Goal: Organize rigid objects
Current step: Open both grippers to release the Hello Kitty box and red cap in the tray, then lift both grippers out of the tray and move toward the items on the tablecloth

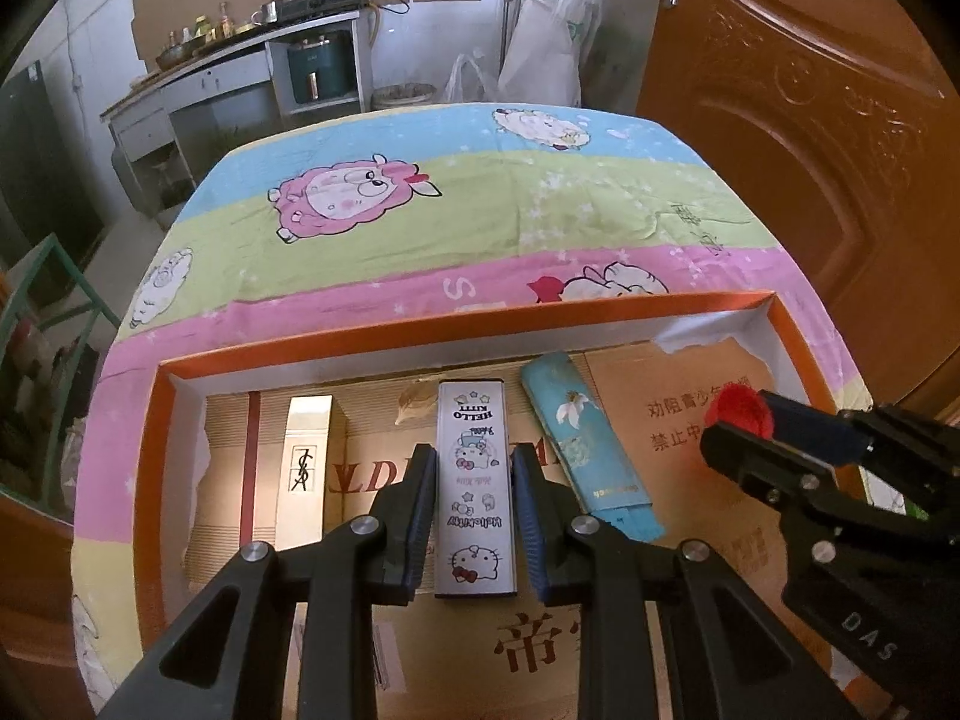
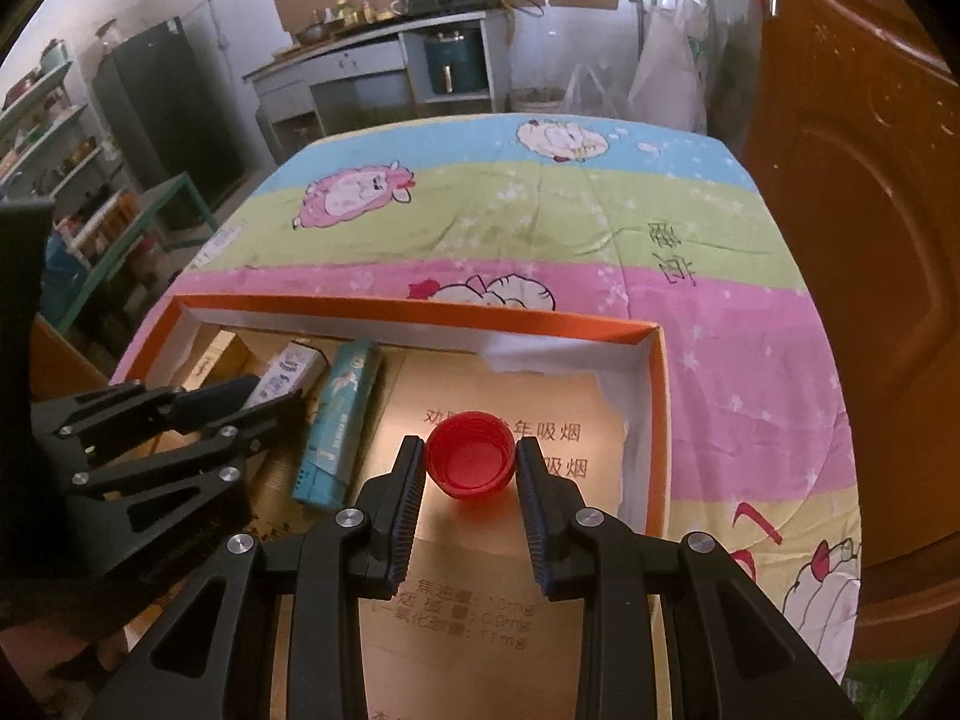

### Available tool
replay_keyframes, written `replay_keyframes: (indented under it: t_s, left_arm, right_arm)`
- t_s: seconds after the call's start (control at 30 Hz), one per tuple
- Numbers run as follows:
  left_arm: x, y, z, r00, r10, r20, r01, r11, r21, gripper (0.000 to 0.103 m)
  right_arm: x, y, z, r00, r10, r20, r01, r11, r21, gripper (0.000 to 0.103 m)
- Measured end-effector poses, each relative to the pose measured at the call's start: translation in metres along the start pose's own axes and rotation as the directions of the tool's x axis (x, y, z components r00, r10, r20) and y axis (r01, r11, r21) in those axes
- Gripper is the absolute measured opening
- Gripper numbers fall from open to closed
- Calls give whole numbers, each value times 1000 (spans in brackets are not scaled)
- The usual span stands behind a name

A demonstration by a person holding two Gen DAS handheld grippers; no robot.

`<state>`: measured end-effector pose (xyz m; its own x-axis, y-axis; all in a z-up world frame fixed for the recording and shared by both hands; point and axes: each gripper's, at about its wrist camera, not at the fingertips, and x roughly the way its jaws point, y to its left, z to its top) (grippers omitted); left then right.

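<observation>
Black fingers of the left claw [image 1: 474, 498] clamp the upright Hello Kitty box [image 1: 475, 483] inside the orange-rimmed tray [image 1: 420, 333], between a gold box [image 1: 307, 468] and a teal box [image 1: 585, 450], while the right claw [image 2: 471, 462], narrowly parted, grips a red bottle cap [image 2: 471, 457] over the tray's right part.

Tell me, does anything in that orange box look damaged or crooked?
Yes. The orange box's white paper lining is torn near the far right corner, baring brown cardboard. The teal carton lies slanted, while the Hello Kitty box and gold box lie straight.
</observation>
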<state>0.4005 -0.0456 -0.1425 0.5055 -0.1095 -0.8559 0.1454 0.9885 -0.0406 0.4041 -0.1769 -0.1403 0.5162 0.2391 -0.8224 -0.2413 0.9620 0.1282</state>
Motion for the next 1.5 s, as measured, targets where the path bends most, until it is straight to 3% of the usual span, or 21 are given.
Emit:
replay_keyframes:
  t_s: [0.27, 0.3, 0.37, 0.43, 0.97, 1.5]
  left_arm:
    - [0, 2, 0, 1000, -19, 0, 19, 1000, -1, 28]
    - [-1, 3, 0, 1000, -29, 2, 29, 1000, -5, 30]
    - [-1, 3, 0, 999, -32, 5, 32, 999, -5, 43]
    - [-4, 3, -1, 999, -35, 18, 35, 999, -9, 45]
    - [-51, 8, -9, 993, -64, 97, 68, 997, -38, 46]
    - [-108, 18, -37, 985, -61, 160, 69, 997, -44, 46]
  right_arm:
    - [7, 3, -1, 999, -26, -26, 26, 1000, -14, 33]
    - [8, 3, -2, 999, -27, -31, 27, 1000, -14, 35]
    - [8, 2, -2, 999, -32, -29, 31, 999, -14, 43]
    - [8, 3, -2, 999, -36, -28, 36, 999, -16, 49]
    - [-29, 1, -12, 999, -38, 31, 38, 999, 20, 51]
    - [-79, 19, -32, 996, -50, 73, 49, 999, 18, 51]
